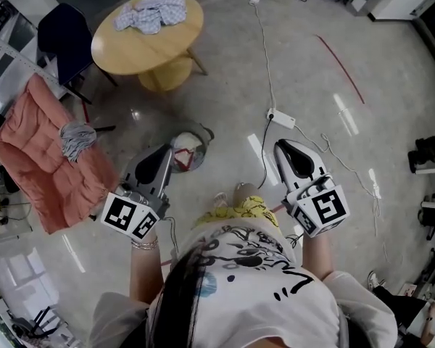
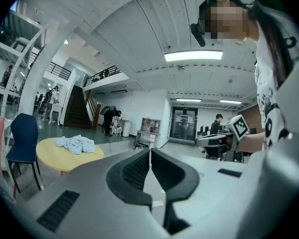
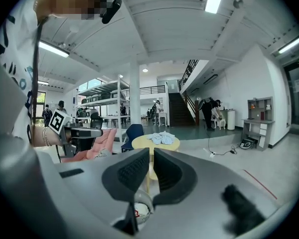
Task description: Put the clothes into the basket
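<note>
In the head view I am holding my left claw (image 1: 165,153) and right claw (image 1: 280,146) low in front of me, both closed up and carrying nothing; the clothes (image 1: 151,11) are lying heaped on the round table (image 1: 123,49) well ahead, and what I take for the basket (image 1: 187,151) is sitting on the floor (image 1: 225,100) just past the left claw. In the left gripper view the jaws are meeting with nothing between them, so I am judging they need spreading before reaching the heap. In the right gripper view the jaws are likewise pressing together, with the table showing above them; one deep pinch into the bunched middle is looking best.
</note>
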`<state>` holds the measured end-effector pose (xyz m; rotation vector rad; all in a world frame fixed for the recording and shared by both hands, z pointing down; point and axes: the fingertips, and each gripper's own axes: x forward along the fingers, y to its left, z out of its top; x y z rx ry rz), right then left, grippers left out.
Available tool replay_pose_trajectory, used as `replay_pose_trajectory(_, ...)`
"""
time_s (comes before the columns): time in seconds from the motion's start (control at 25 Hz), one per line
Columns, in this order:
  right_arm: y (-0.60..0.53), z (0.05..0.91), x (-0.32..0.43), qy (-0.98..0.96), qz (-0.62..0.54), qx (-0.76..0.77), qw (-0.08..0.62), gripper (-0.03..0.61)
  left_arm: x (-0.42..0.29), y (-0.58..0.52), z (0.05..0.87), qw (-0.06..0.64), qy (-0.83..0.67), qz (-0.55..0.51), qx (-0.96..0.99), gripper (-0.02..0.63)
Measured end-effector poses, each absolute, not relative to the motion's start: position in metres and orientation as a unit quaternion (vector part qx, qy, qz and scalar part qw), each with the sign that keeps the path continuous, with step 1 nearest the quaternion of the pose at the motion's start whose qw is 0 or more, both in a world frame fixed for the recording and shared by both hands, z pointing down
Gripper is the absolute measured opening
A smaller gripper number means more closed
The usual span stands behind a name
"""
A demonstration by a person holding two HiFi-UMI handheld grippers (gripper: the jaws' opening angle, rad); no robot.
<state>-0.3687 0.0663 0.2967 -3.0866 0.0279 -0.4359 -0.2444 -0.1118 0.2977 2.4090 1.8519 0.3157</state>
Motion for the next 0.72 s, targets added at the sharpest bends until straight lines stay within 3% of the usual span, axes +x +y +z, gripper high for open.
replay_pose_trajectory(0.72, 0.162, 0.296, -0.338, 0.028, -0.140, -0.990, 0.011, 0.031, -0.223, -0.010, 0.294, 0.046, 0.600, 0.104, 0.792, 0.025)
